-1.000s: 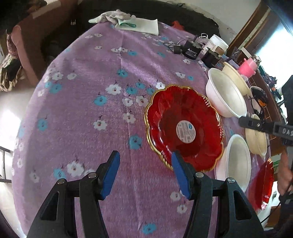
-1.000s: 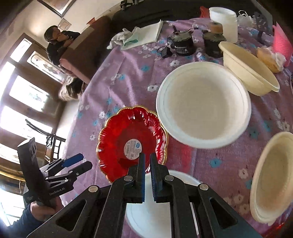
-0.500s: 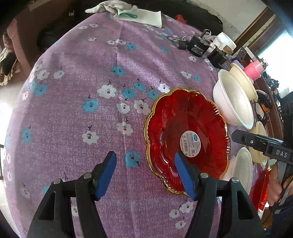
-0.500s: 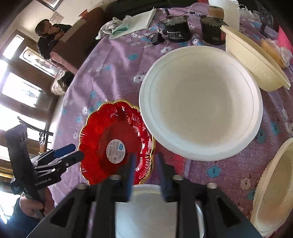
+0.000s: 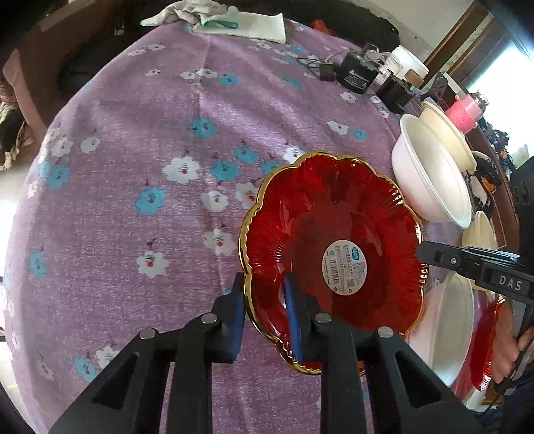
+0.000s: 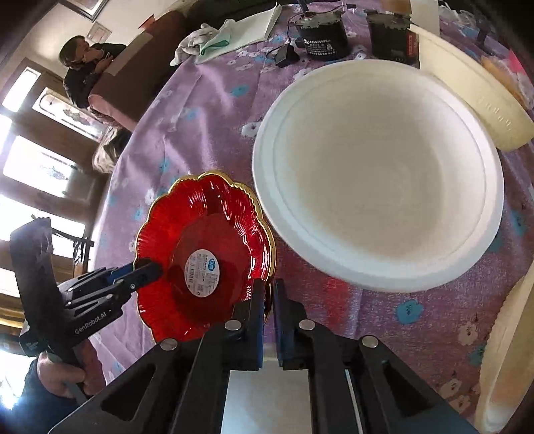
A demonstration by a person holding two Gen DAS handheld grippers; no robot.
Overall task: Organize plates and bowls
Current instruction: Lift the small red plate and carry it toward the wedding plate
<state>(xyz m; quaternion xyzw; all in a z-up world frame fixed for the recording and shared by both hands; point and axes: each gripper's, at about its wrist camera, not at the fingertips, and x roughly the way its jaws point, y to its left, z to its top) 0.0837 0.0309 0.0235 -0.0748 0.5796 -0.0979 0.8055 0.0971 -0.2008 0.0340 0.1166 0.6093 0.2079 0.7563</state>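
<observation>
Your left gripper (image 5: 265, 310) is closing on the red scalloped plate (image 5: 333, 247)'s seven-o'clock rim; your right gripper (image 6: 268, 297), fully closed, pinches its opposite edge. Uneven lifting could crack the rim or let it slip.

A round desk (image 5: 140, 140) carries everything, covered by a purple cloth (image 5: 110, 207) printed with white and blue flowers. On the cloth lie a red plate (image 5: 333, 233) with a gold scalloped rim and a round paper label in its middle, a large white bowl (image 6: 377, 173) just beside it, and a cream bowl (image 6: 474, 106) behind that one. At the far edge sit a white folded cloth (image 5: 247, 25), a black round device (image 6: 320, 33) with a cable, and a smaller dark box (image 6: 390, 36).
</observation>
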